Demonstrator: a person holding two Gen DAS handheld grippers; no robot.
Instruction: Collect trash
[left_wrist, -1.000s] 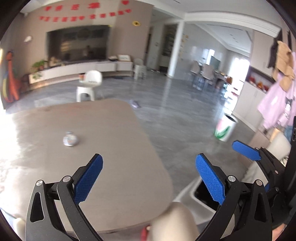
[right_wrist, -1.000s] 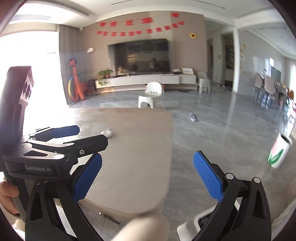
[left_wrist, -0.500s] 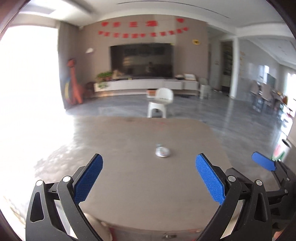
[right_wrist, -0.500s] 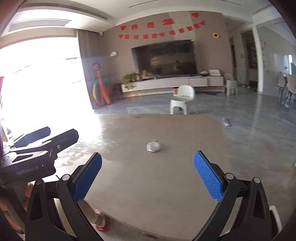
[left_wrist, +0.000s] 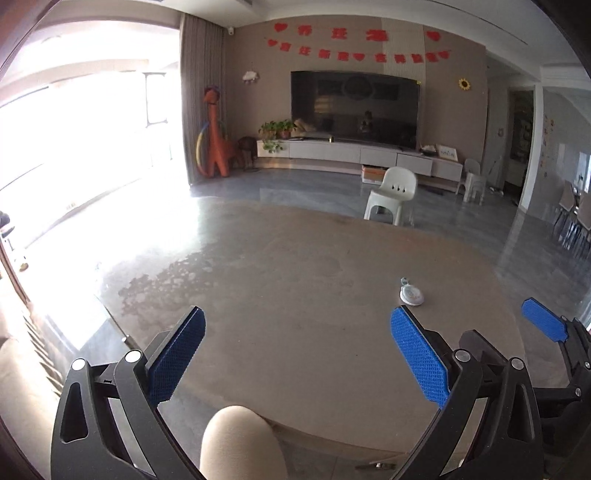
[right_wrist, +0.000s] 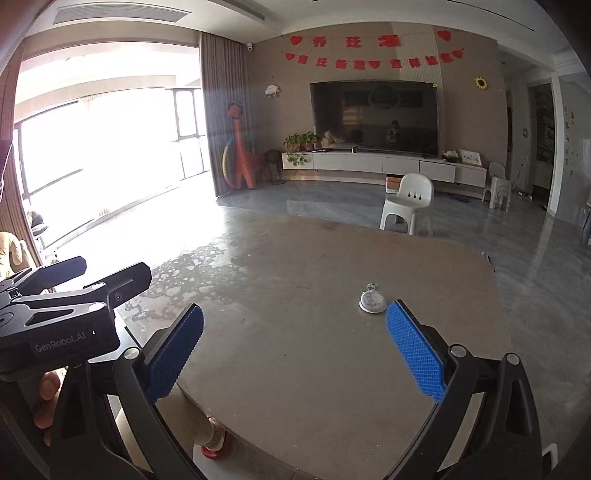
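Note:
A small round piece of trash, white and silvery like a foil lid, lies on the brown table toward its far right; it also shows in the right wrist view. My left gripper is open and empty above the near table edge, the trash ahead to its right. My right gripper is open and empty, the trash just beyond its right fingertip. The right gripper's blue pads show at the right edge of the left wrist view; the left gripper's body shows at left in the right wrist view.
A white plastic chair stands on the grey floor beyond the table. A TV wall with a low cabinet and an orange dinosaur toy are at the back. A bright window is to the left. My knee is under the near table edge.
Both views have swung left, away from the floor and the bin on the right, and now face the table and TV wall. The trash has shifted to the right in both views. Both grippers stay open.

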